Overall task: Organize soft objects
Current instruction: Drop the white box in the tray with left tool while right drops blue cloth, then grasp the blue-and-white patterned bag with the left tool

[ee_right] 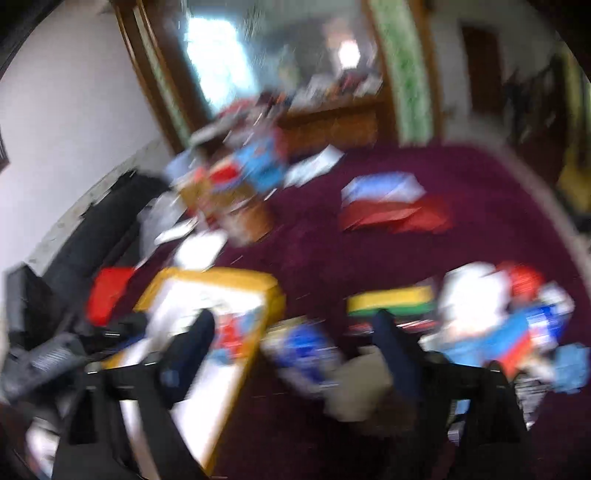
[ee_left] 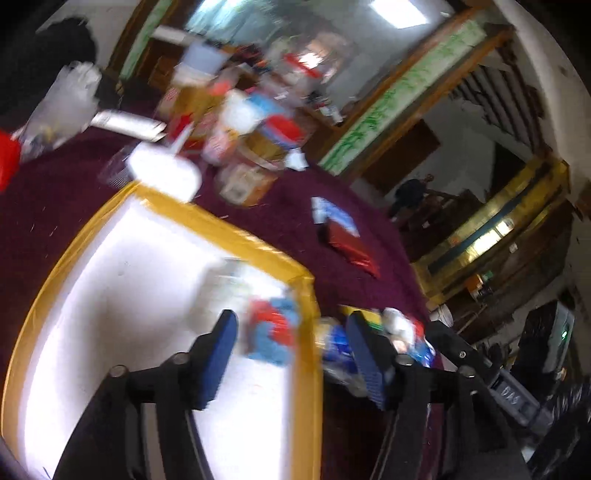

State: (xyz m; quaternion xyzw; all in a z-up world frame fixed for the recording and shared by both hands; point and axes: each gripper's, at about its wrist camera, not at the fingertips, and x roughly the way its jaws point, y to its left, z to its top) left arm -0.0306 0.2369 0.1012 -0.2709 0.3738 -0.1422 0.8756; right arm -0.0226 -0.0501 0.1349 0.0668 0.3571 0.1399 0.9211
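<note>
A heap of boxes (ee_left: 240, 147) stands at the desk's (ee_left: 55, 221) far edge; a mirror (ee_left: 266, 33) hangs behind; a staircase (ee_left: 502, 99) rises right.

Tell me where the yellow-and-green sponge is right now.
In the right wrist view, the yellow-and-green sponge lies on the maroon cloth, right of the yellow-rimmed white box.

A white box (ee_left: 129, 295) with yellow-taped rim lies under the blue-padded left gripper (ee_left: 291, 332), on a maroon cloth (ee_left: 280, 221). Beyond its fingers sits a red-and-blue packet (ee_left: 343, 236); ahead of the right gripper (ee_right: 295, 328), a yellow-green-striped block (ee_right: 391, 301).
</note>
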